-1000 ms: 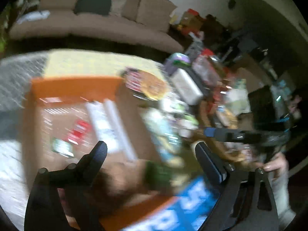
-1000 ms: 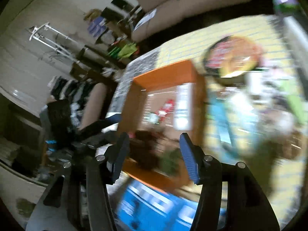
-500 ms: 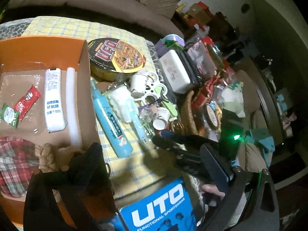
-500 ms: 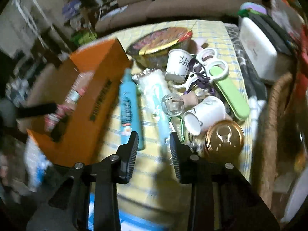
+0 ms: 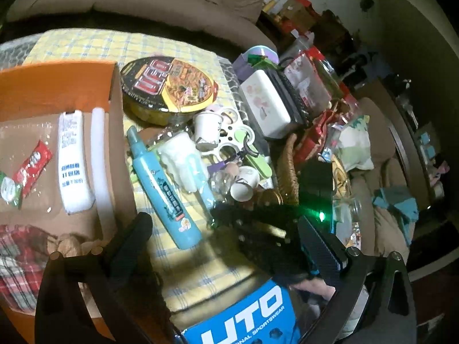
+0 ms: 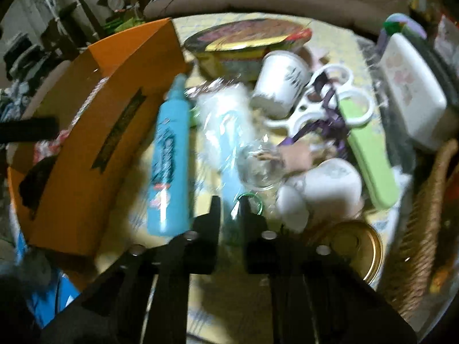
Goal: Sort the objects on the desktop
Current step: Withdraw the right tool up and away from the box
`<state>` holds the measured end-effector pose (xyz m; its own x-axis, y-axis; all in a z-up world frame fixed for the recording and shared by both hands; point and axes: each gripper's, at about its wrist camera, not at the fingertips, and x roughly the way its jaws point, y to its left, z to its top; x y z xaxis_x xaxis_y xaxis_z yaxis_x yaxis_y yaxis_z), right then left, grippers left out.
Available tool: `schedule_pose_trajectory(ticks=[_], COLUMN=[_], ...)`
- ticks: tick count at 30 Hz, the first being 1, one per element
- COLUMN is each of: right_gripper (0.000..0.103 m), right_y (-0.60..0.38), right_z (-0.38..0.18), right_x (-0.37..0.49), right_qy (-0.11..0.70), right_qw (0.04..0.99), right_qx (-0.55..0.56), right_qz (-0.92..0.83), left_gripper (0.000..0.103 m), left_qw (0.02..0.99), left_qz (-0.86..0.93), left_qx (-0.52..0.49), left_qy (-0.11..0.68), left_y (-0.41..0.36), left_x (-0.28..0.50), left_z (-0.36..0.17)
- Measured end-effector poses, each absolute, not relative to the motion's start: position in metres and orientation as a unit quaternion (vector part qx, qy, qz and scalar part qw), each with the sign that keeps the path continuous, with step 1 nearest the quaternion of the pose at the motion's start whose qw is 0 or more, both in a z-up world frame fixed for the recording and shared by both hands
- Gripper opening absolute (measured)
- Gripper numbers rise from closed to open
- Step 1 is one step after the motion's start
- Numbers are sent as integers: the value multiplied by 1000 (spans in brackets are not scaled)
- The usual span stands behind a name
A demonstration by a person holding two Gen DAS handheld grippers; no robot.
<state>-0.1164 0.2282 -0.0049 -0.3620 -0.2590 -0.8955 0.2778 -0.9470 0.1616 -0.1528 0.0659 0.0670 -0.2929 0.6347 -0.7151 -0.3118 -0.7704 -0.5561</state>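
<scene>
Left gripper (image 5: 223,235) spread wide above yellow checked tablecloth (image 5: 200,275), right gripper (image 6: 231,206) pinched on clear-wrapped blue packet (image 6: 229,154), beside blue tube (image 6: 169,166), orange box (image 6: 94,143) at left edge

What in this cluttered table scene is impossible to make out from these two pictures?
- Right wrist view: whether the right gripper fingers pinch the clear wrapped packet or meet just short of it; motion blur smears it.
- Left wrist view: the blue box lettering is cut off by the bottom edge.
- Left wrist view: the contents of the wicker basket; too dark and jumbled.
- Left wrist view: the plaid item in the orange box; the left finger covers part.
</scene>
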Motion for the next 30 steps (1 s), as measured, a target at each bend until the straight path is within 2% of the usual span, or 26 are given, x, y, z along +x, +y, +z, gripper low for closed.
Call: schedule_pose_trajectory(ticks=[10, 22, 24, 26, 30], right_gripper=[1, 1, 1, 2, 9], right_y=[222, 204, 212, 233, 270], right_z=[31, 67, 72, 81, 91], right_x=[-73, -38, -37, -34, -21], right_qy=[50, 66, 51, 1, -79], right_qw=[128, 131, 125, 120, 122], right_qx=[499, 477, 475, 470, 463], right_qz=[-856, -867, -870, -875, -874], left_gripper=[103, 103, 103, 103, 103], left_qw=[279, 266, 265, 262, 261], left_qz=[808, 811, 813, 819, 828], left_qx=[-506, -509, -508, -504, -494], left_qy=[-117, -113, -104, -78, -37], left_y=[66, 58, 59, 65, 75], left_x=[-139, -118, -118, -119, -116], left_z=[75, 82, 83, 85, 85])
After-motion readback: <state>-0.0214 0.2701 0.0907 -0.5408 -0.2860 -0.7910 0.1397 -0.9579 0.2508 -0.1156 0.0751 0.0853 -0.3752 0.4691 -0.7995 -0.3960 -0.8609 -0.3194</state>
